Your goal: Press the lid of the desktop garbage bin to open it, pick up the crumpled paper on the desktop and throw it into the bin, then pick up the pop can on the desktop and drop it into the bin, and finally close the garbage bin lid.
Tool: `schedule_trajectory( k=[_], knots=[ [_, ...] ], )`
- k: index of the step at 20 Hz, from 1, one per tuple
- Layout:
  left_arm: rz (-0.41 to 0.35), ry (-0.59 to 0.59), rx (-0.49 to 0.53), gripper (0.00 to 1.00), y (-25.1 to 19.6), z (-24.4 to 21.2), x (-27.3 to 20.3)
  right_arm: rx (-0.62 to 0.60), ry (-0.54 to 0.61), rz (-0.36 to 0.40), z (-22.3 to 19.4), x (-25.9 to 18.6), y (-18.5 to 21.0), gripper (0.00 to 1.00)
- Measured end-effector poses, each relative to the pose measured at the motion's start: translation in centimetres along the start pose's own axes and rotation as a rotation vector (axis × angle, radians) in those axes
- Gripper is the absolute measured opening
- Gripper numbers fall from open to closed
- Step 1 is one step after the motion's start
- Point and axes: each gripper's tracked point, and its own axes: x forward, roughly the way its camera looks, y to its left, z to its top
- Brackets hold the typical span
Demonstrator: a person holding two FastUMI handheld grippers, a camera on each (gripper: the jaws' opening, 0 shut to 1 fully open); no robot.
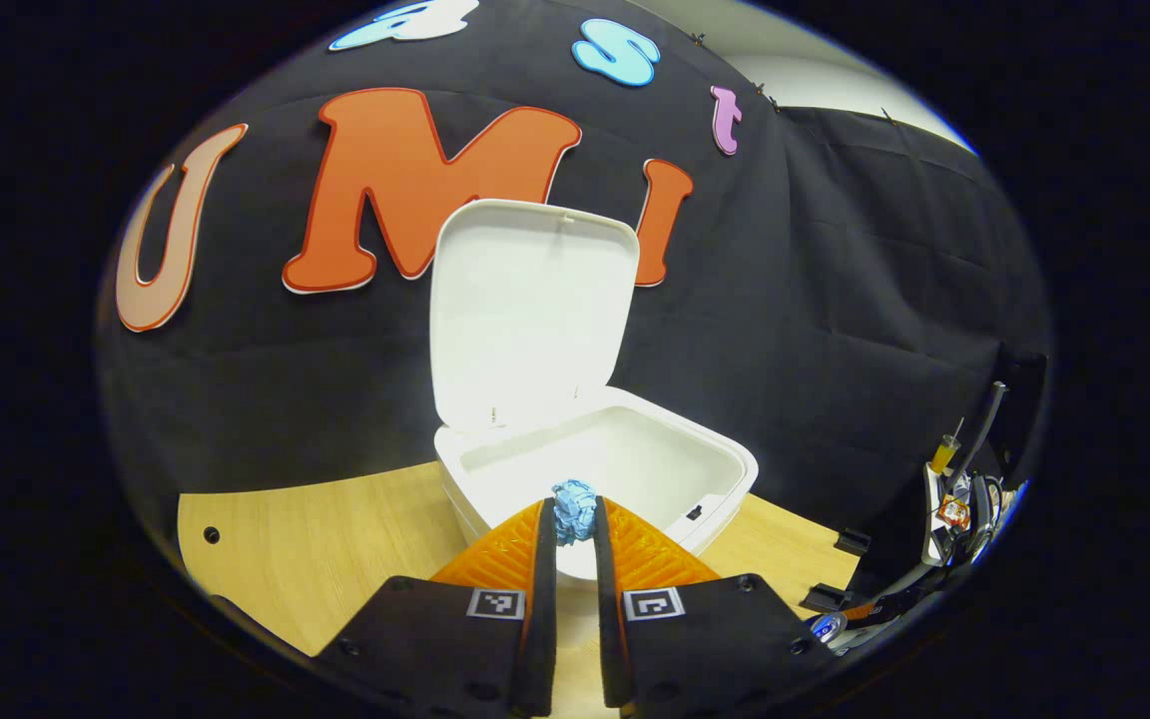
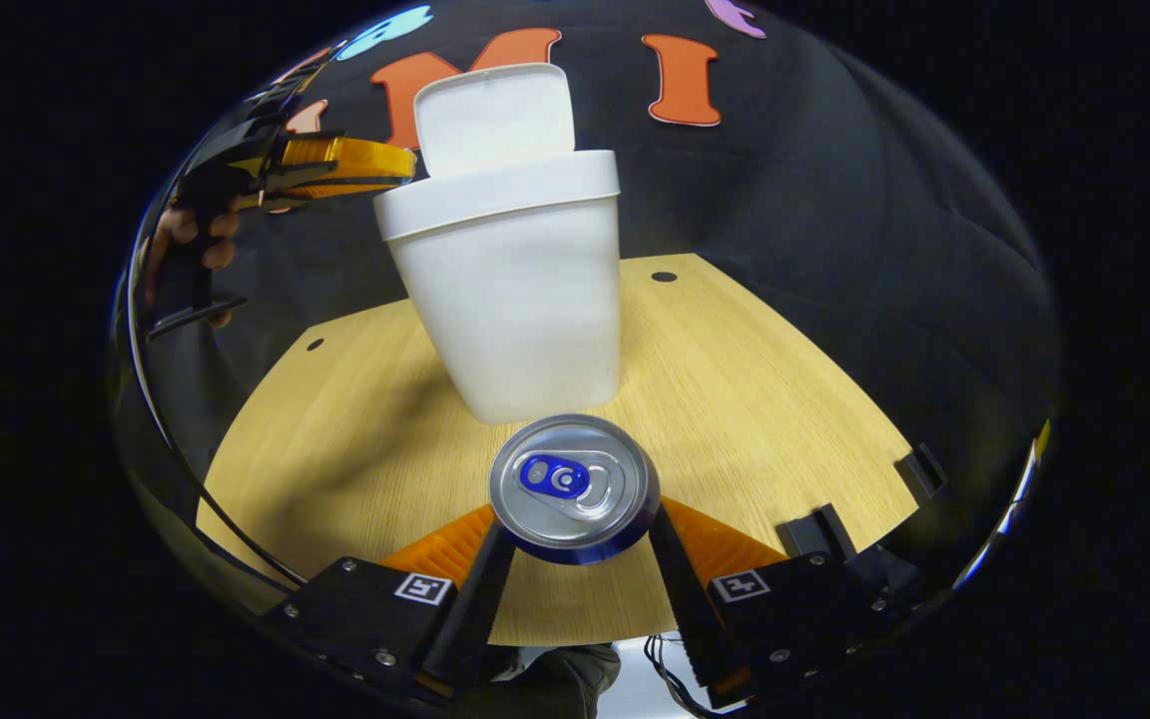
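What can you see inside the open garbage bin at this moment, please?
In the left gripper view, the bin shows bare white inner walls. The crumpled paper, pinched in the left gripper, and its fingers cover the near part.

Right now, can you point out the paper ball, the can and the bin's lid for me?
Paper ball [image 1: 575, 509]: left gripper view, on its crumpled middle, between the claw's fingers.
Can [image 2: 573, 484]: right gripper view, on its silver top.
Lid [image 1: 530, 310]: left gripper view, on the raised lid's inner face.

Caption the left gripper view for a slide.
Left gripper holds crumpled paper at the front rim of the open white bin, lid raised.
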Motion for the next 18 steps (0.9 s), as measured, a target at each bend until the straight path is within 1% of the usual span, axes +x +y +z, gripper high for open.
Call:
schedule_trajectory(
  k=[1,2,3,5,6,7,8,9,10,11,12,13,14,15,16,17,18],
  knots=[
    [-0.004,-0.001,0.016,0.22,-0.2,0.0,0.4,0.006,-0.007,-0.009,0.4,-0.3,-0.2,0.75],
    [-0.014,0.006,0.049,0.22,-0.6,-0.1,0.9,0.01,-0.019,-0.025,0.8,-0.7,-0.8,0.8],
    [-0.017,0.018,0.066,0.22,-0.8,-0.4,1.1,0.008,-0.027,-0.037,0.9,-1.0,-1.3,0.8],
    [-0.027,0.029,0.067,0.22,-1.5,-0.7,1.4,-0.003,-0.049,-0.058,2.0,-1.5,-1.9,0.8],
    [-0.03,0.031,0.065,0.22,-1.5,-0.7,1.5,-0.007,-0.059,-0.065,2.5,-1.8,-1.9,0.75],
    [-0.032,0.039,0.067,0.24,-1.6,-0.9,2.0,-0.011,-0.07,-0.072,3.1,-2.1,-2.0,0.75],
    [-0.03,0.044,0.069,0.24,-1.6,-1.0,2.1,-0.018,-0.082,-0.083,4.0,-2.4,-2.3,0.75],
    [-0.028,0.05,0.07,0.24,-1.4,-1.1,2.3,-0.025,-0.096,-0.09,4.8,-2.6,-2.5,0.8],
    [-0.023,0.054,0.07,0.27,-1.2,-1.2,2.4,-0.03,-0.11,-0.093,5.7,-2.8,-2.5,0.75],
    [-0.022,0.055,0.073,0.28,-1.1,-1.2,2.4,-0.034,-0.133,-0.092,6.9,-3.1,-2.4,0.8],
    [-0.022,0.052,0.083,0.33,-1.0,-1.4,2.4,-0.04,-0.146,-0.091,8.0,-3.3,-2.3,0.8],
    [-0.012,0.045,0.104,0.33,-1.0,-1.2,2.3,-0.052,-0.165,-0.094,9.1,-3.4,-2.2,0.8],
    [-0.004,0.04,0.119,0.37,-0.8,-1.0,2.1,-0.062,-0.18,-0.093,10.2,-3.6,-2.1,0.8],
    [0.002,0.036,0.128,0.47,-0.4,-1.0,1.9,-0.072,-0.199,-0.093,11.5,-3.4,-2.1,0.8],
    [-0.001,0.028,0.128,0.51,-0.4,-0.9,1.7,-0.079,-0.212,-0.086,12.5,-3.4,-1.9,0.8],
    [-0.002,0.018,0.128,0.58,-0.2,-0.8,1.2,-0.091,-0.235,-0.075,14.1,-3.6,-1.5,0.8],
    [0.001,0.009,0.131,0.69,0.0,-0.7,0.7,-0.102,-0.251,-0.063,15.2,-3.6,-1.1,0.8]
  ],
)
